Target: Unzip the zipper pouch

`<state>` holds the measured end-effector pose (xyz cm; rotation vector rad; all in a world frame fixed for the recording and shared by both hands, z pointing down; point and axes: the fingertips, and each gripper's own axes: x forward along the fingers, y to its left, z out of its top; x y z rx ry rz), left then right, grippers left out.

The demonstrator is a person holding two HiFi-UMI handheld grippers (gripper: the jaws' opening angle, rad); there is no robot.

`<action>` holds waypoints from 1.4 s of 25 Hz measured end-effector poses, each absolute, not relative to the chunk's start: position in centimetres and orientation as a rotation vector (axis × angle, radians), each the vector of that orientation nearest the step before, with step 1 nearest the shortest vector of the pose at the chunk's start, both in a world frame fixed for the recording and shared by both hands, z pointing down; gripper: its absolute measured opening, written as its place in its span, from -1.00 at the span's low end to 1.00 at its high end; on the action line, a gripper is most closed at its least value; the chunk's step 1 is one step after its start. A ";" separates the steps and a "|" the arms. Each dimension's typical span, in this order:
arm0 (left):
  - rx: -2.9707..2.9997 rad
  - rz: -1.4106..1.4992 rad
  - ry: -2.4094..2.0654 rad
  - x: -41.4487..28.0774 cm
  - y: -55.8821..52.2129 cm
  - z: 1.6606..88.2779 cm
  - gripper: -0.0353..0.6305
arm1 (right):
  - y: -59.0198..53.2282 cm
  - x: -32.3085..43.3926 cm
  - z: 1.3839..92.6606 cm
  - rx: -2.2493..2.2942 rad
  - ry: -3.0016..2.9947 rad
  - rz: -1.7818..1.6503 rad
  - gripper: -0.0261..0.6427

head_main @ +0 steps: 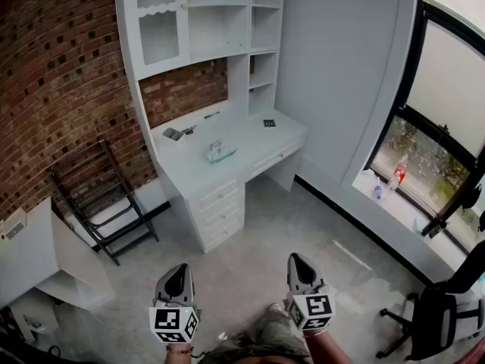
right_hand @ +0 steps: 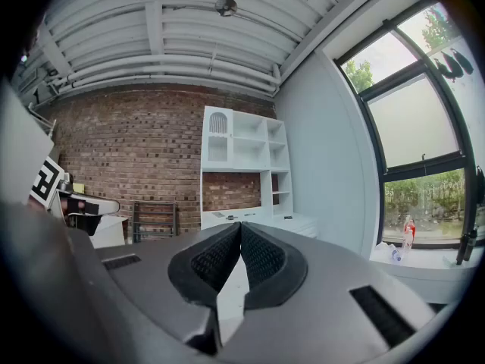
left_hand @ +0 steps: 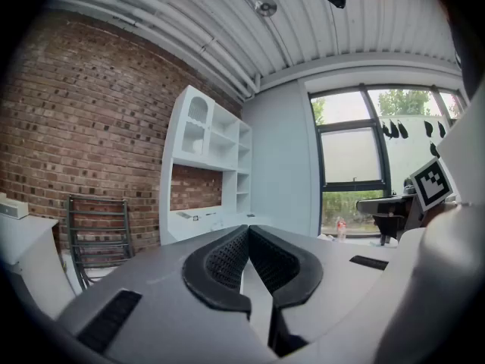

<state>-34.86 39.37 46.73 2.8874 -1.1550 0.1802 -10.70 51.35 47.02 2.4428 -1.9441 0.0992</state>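
Observation:
A clear, pale-green zipper pouch (head_main: 220, 152) lies in the middle of the white desk (head_main: 261, 144), far across the room from both grippers. The left gripper (head_main: 179, 273) and right gripper (head_main: 297, 262) are held side by side low in the head view, over the grey floor, pointing toward the desk. Both stand shut with nothing between their jaws. In the left gripper view the black pads (left_hand: 227, 260) meet at their tips, and the left gripper (left_hand: 248, 230) holds nothing. The right gripper (right_hand: 241, 226) looks the same in its own view.
The desk has drawers (head_main: 220, 211) and a white shelf unit (head_main: 201, 21) above it. A grey item (head_main: 173, 134) and a small dark item (head_main: 269, 123) lie on the desk. A black metal rack (head_main: 102, 196) leans at the brick wall. An office chair (head_main: 432, 317) stands at the right.

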 end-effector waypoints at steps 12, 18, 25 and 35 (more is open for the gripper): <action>2.904 0.178 -1.149 -34.2 39.3 46.6 -0.88 | 51.1 -10.9 47.1 2.434 -1.946 0.074 -0.92; 2.895 0.138 -1.149 -34.6 39.0 46.5 -0.86 | 50.5 -11.6 46.8 2.375 -1.970 0.000 -0.91; 2.916 0.121 -1.089 -33.5 39.0 46.7 -0.04 | 49.2 -11.6 47.5 2.301 -2.013 0.002 -0.62; 2.981 0.098 -0.971 -29.5 37.8 46.6 0.42 | 45.5 -7.9 48.2 2.263 -2.099 0.090 0.34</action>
